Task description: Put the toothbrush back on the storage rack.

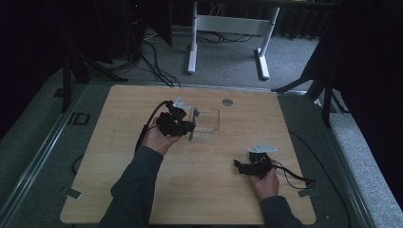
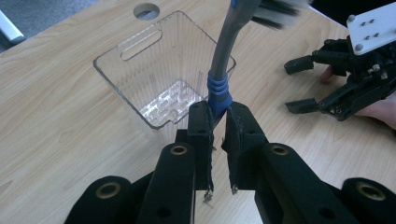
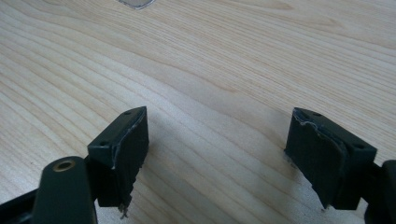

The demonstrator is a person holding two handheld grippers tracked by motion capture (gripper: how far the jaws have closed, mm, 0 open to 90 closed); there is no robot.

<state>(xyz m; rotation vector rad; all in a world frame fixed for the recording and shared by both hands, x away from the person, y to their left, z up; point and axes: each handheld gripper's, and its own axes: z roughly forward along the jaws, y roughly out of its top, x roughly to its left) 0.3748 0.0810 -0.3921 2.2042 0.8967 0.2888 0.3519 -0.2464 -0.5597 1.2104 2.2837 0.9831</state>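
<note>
We see the left gripper (image 2: 217, 114) clamped on a toothbrush (image 2: 219, 88), jaws pinching the blue ribbed part of the grey handle, lower centre of the left gripper view. The brush head (image 2: 275, 11) is at the top edge, blurred and cut off; we can't make out the bristles clearly. The handle's lower end is hidden between the jaws. Just behind it sits a clear plastic bin (image 2: 140, 60), upper centre, ribbed walls, slot handle; whether the brush touches its rim we can't tell. In the high view the left gripper (image 1: 190, 127) is at centre, right against the bin (image 1: 211, 124), toothbrush (image 1: 192, 130) a thin dim sliver. The right gripper (image 3: 217, 158) has its jaws spread wide over bare wooden table (image 3: 210, 60), nothing between them. High view puts it (image 1: 240, 166) lower right, dark, detail hard to read, well apart from the bin.
</note>
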